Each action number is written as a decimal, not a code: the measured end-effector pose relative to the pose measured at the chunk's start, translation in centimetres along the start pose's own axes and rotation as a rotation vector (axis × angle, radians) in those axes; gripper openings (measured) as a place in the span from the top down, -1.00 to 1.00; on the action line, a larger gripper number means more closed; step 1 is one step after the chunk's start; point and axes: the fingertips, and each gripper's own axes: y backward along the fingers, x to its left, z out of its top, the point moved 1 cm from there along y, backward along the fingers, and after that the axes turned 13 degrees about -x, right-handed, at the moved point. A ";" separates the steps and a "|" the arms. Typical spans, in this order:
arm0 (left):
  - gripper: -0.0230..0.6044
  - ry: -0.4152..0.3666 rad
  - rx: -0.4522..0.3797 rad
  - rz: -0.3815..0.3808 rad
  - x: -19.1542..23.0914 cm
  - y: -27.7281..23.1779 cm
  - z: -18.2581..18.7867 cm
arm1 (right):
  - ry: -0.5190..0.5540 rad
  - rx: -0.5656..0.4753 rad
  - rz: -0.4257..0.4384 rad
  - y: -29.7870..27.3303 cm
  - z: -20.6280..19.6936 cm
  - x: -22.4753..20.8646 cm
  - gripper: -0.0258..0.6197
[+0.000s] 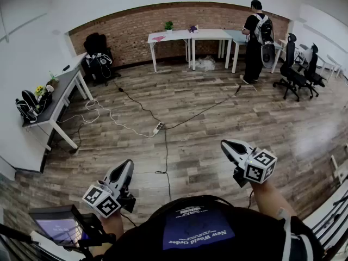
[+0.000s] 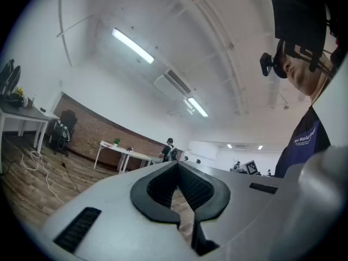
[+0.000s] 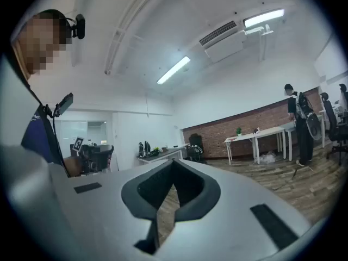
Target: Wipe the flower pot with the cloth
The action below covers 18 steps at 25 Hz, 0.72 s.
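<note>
you're holding your left gripper and right gripper near you, both with jaws pressed together and gripping nothing. your arms are getting cut off at the near edge. the flower pot is sitting far off on a white table by the brick wall, showing only as a tiny green plant; a pink patch lying near it is too small to name.

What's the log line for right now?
stage: wiping not begun | left gripper: jaws shut, empty | right gripper: jaws shut, empty | potted plant: on far white table
</note>
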 end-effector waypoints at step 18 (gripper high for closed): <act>0.94 0.008 0.016 -0.036 -1.4 -1.5 0.4 | -0.045 -0.018 -0.023 0.9 1.6 -0.8 0.93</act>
